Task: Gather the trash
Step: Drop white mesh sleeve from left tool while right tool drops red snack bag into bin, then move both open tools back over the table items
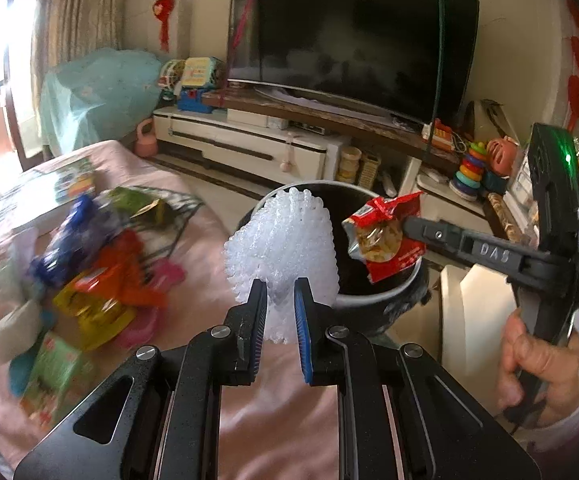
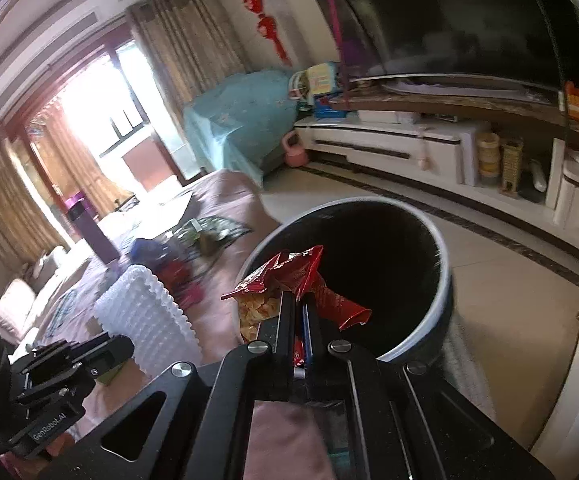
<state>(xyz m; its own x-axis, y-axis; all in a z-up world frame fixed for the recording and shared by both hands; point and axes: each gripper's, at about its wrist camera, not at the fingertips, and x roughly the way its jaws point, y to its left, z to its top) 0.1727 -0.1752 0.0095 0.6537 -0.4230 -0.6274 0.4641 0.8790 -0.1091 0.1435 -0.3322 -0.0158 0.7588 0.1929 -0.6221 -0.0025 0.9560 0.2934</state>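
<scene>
From the left wrist camera, the left gripper (image 1: 281, 298) pinches a piece of white foam netting (image 1: 283, 248) between its two fingers; the netting bulges up and outward above the fingertips. Just beyond it stands a black trash bin (image 1: 373, 300) with a pale rim, its opening partly covered by the netting. To the right of this claw, the right gripper (image 1: 403, 227) reaches in sideways, held by a hand (image 1: 537, 376), with a red snack bag (image 1: 385, 236) clamped at its tip. The bag hangs over the bin's mouth. To the left of the claw, on a pink-covered table (image 1: 217, 248), lies a blurred heap of wrappers (image 1: 97, 272) in blue, orange, yellow and green. Well beyond the bin are a television (image 1: 353, 48) and a white TV cabinet (image 1: 245, 140).

From the right wrist camera, the right gripper (image 2: 299, 300) has its fingers pressed together on the red snack bag (image 2: 289, 276), whose crumpled open top flares above and to both sides of the fingertips. The trash bin (image 2: 437, 308) sits directly ahead and slightly right of the claw, its dark interior open; the bag is over the near rim. To the left of this claw, the left gripper (image 2: 129, 350) holds the foam netting (image 2: 145, 312) beside the bin, above the pink cloth (image 2: 217, 304). More wrappers (image 2: 161, 256) lie farther off on the left, blurred.
</scene>
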